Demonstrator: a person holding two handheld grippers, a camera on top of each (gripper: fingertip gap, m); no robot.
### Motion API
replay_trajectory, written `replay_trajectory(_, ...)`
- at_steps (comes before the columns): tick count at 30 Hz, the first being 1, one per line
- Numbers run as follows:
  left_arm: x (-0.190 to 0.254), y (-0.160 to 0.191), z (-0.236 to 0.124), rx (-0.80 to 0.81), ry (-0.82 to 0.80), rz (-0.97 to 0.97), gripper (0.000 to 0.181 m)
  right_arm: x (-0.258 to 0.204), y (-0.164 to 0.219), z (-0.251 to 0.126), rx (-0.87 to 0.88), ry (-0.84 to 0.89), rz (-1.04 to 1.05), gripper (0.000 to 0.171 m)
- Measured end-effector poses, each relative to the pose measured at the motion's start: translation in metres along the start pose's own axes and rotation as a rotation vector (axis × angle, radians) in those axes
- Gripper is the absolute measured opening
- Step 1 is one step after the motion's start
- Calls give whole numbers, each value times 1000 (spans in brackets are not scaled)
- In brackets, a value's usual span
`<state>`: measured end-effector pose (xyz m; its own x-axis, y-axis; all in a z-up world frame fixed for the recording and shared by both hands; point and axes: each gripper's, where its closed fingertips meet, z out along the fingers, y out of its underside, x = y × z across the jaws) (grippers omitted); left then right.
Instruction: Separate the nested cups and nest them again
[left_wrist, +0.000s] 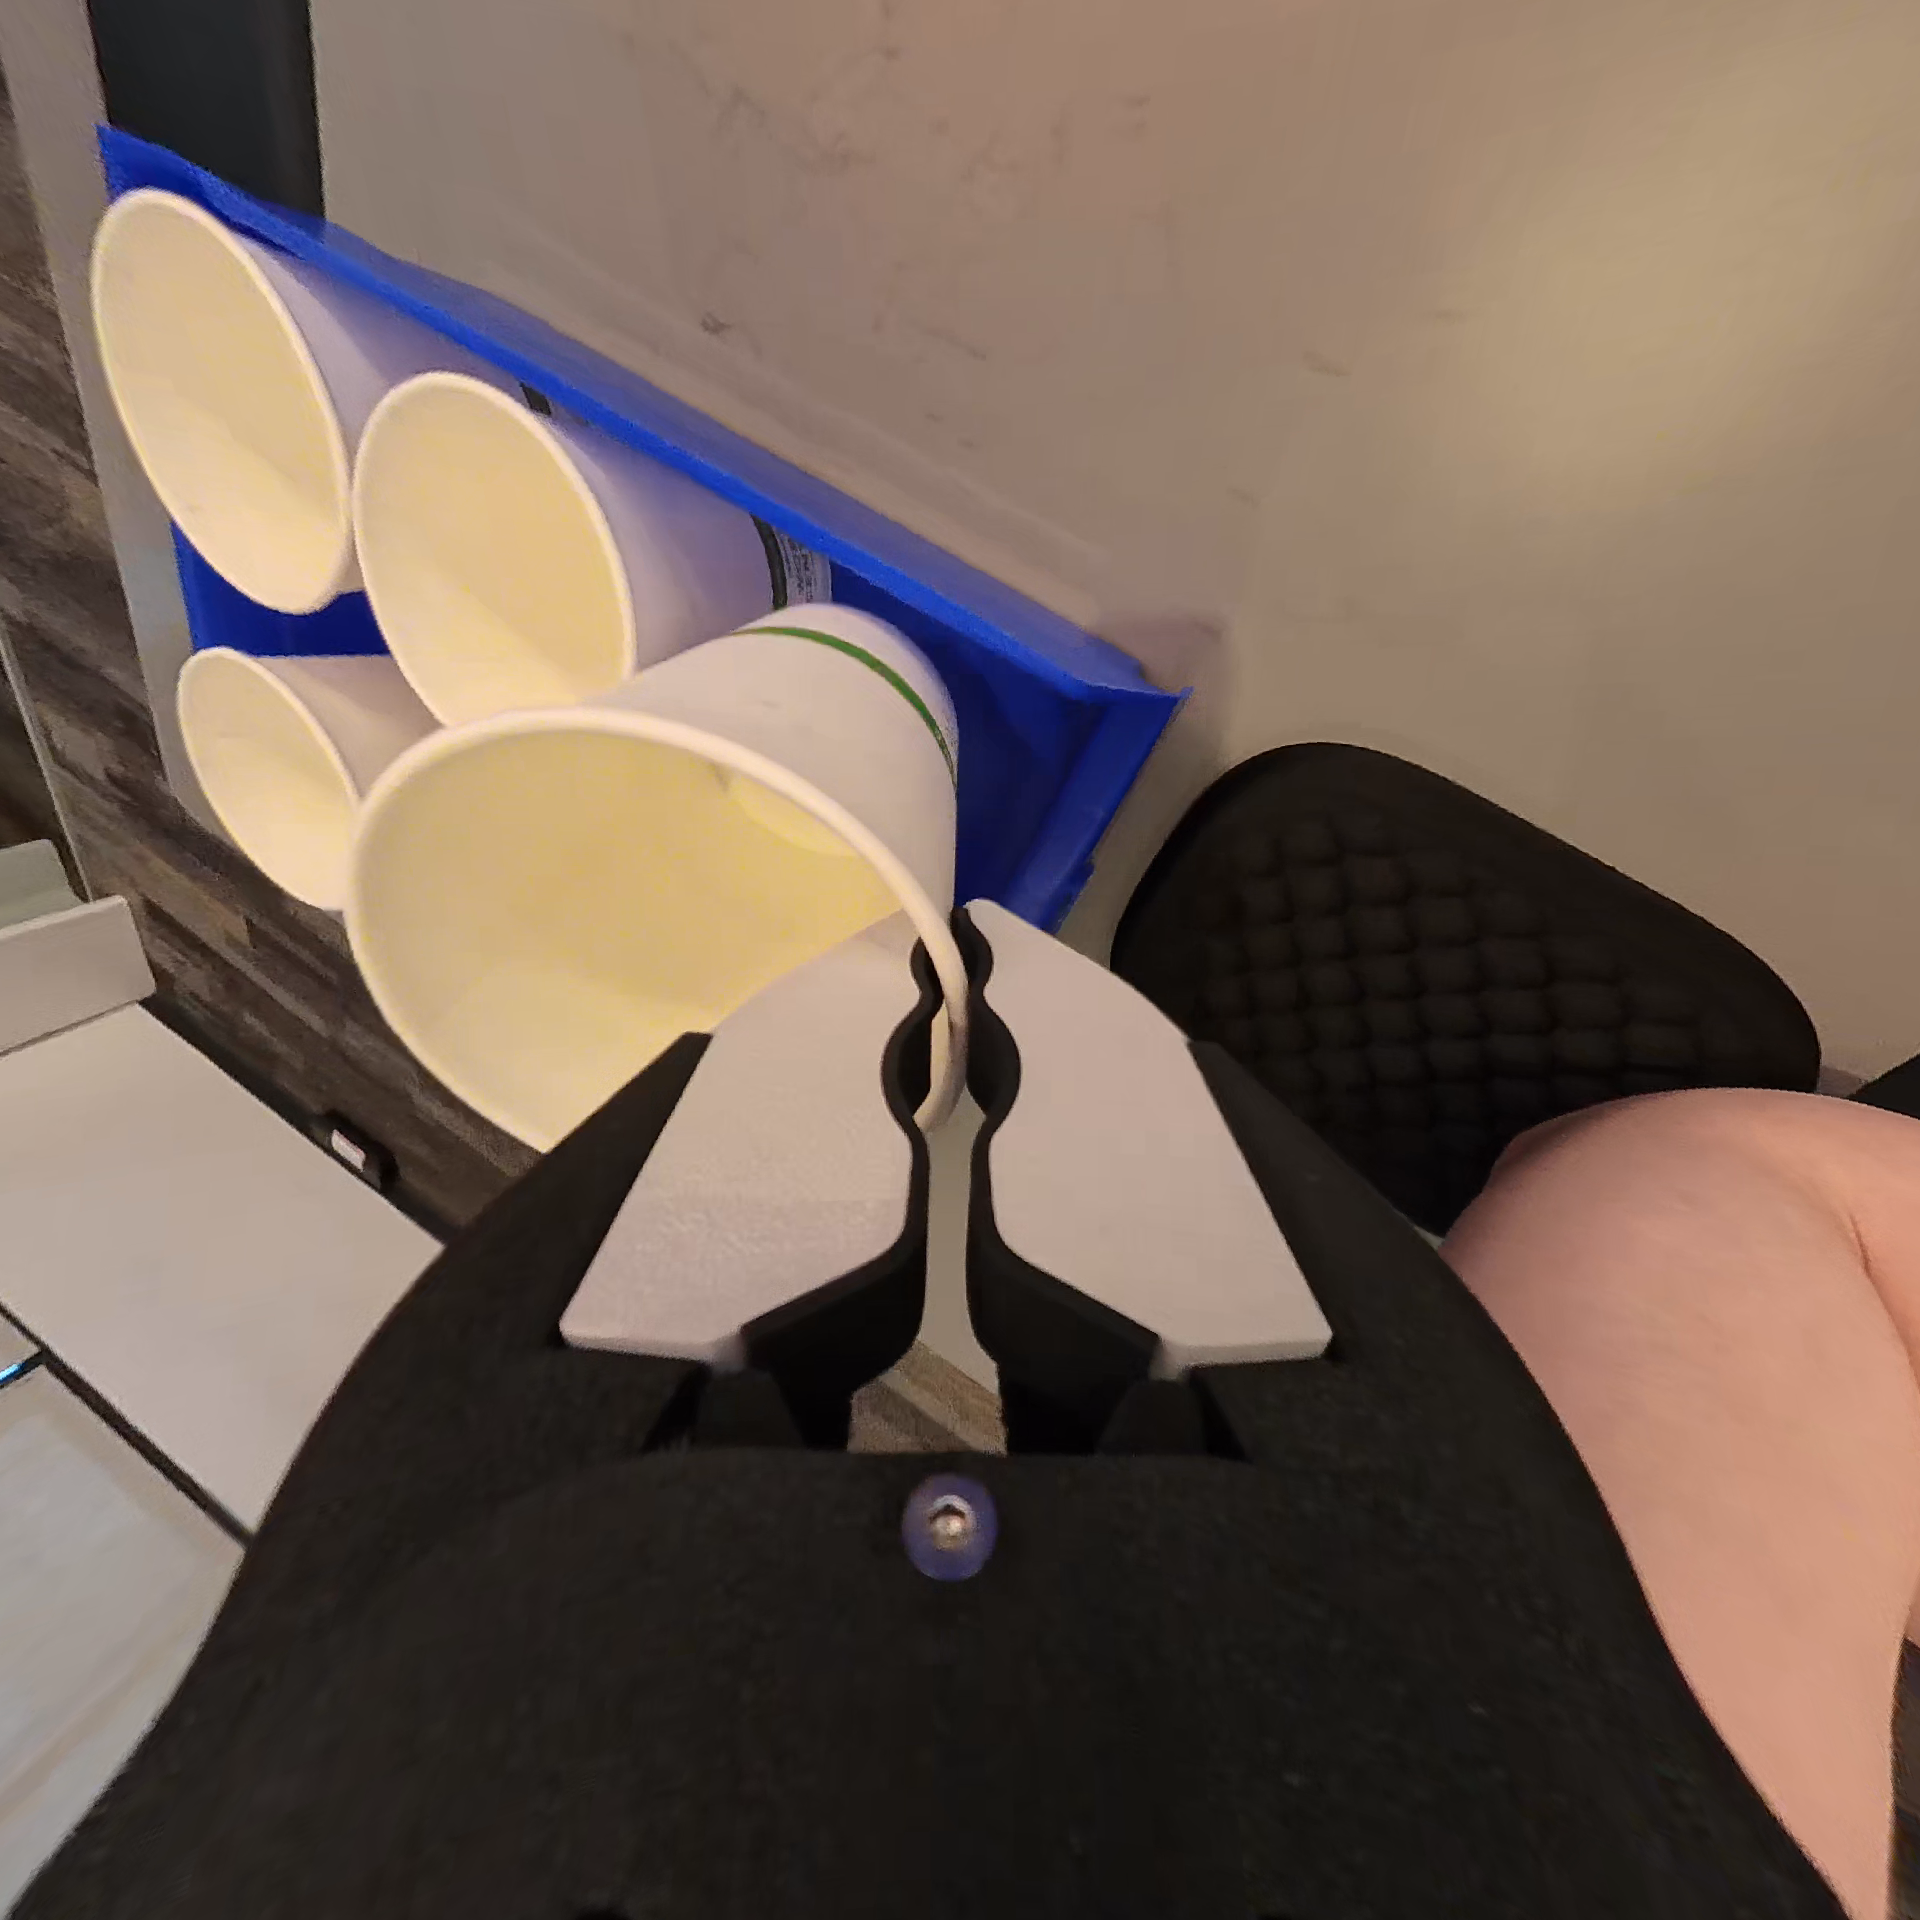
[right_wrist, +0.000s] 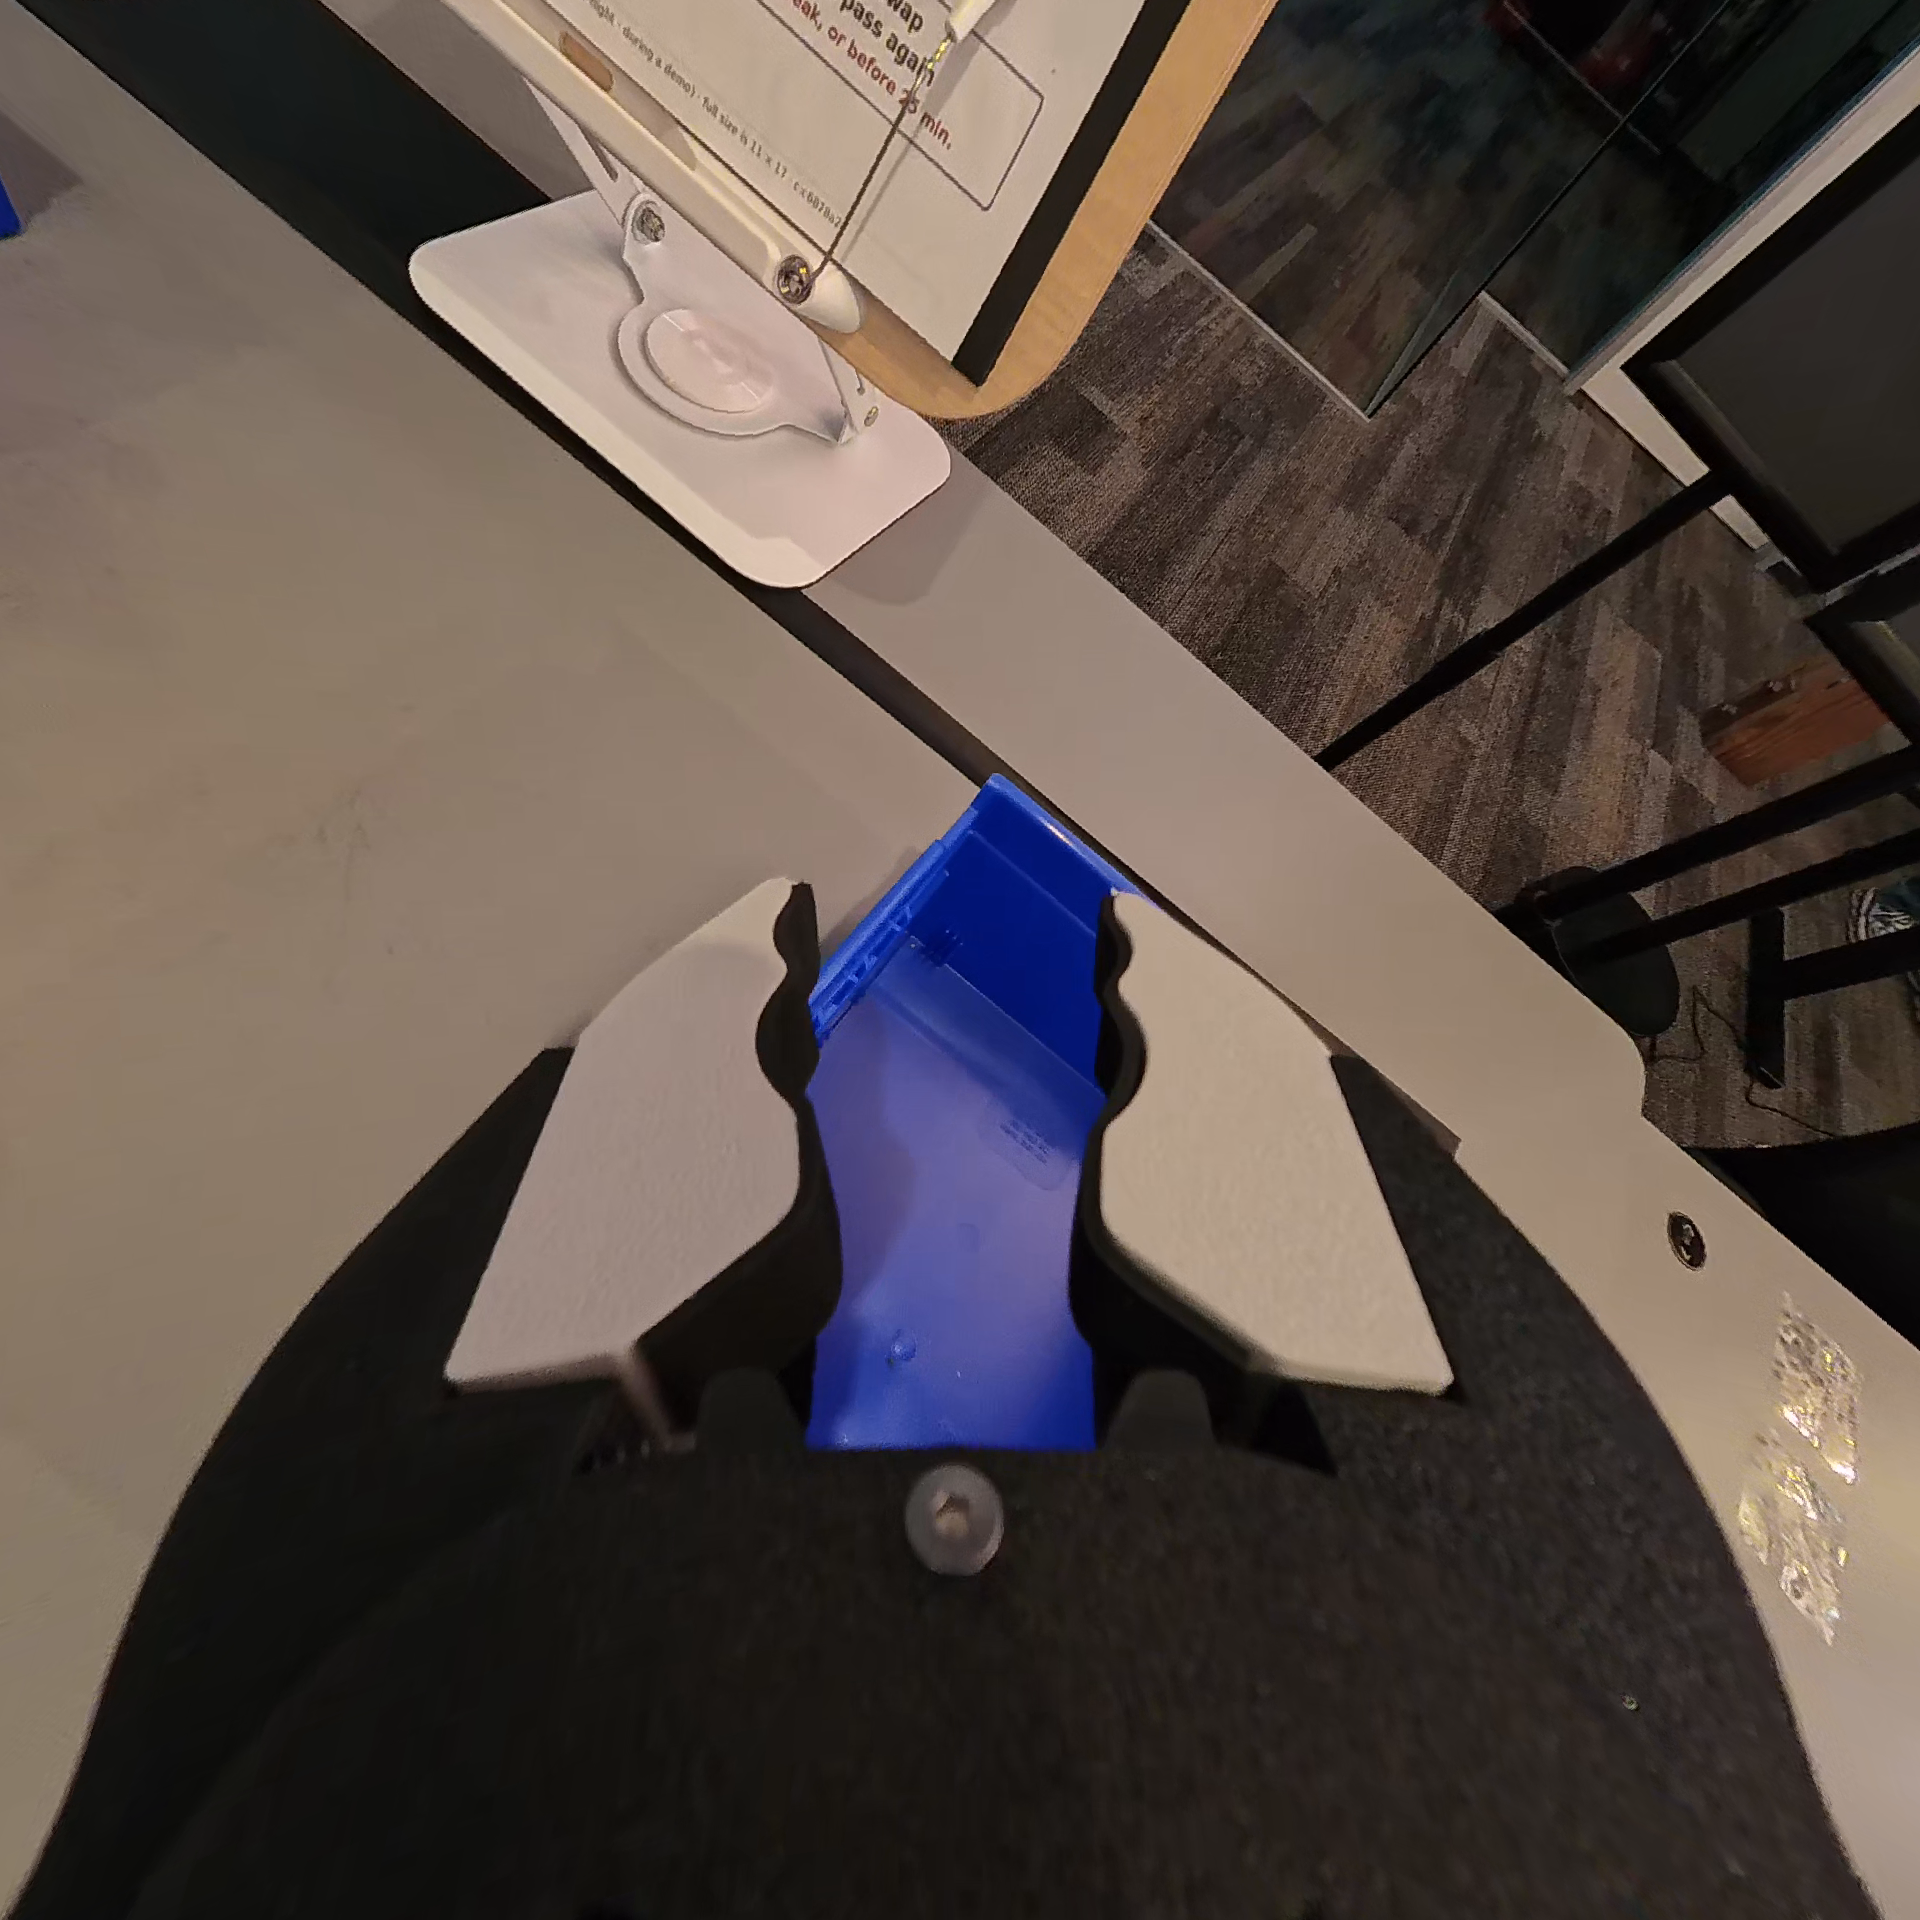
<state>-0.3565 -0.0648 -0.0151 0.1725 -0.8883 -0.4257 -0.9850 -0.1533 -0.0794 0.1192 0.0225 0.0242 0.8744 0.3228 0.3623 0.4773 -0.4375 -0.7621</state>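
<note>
Only the left claw (left_wrist: 961, 935) pinches a paper cup's (left_wrist: 644, 873) rim; the right claw (right_wrist: 951, 914) gapes over a blue bin (right_wrist: 956, 1195).

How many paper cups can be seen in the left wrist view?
4. One cup is pinched at its rim by the left gripper. Three stand on the blue tray: far left, middle, lower left. Nested cups may be hidden inside.

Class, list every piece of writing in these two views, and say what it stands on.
Sign on white stand: printed lines, not copied here.
Standing cup, base band: too blurred.
Held cup, by green stripe: too small.
Blue bin: moulded marks, unreadable.
</note>
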Motion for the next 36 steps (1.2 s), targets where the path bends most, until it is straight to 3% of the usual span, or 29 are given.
replay_trajectory(8,-12,12,-31,100,-150,-51,0,1,-3,3,12,21,3,54)
replay_trajectory(15,-20,-6,-59,311,-242,3,0,-23,-45,-11,235,-43,-54,56)
replay_trajectory(21,1,-65,-64,502,-168,229,0,-97,-88,-34,443,-288,-161,66)
replay_trajectory(29,22,-124,-37,560,-38,393,0,-216,-104,-65,554,-752,-283,79)
replay_trajectory(32,34,-142,-30,578,7,437,0,-244,-95,-64,512,-823,-344,88)
replay_trajectory(36,53,-160,-28,629,64,510,0,-266,-88,-55,486,-850,-398,87)
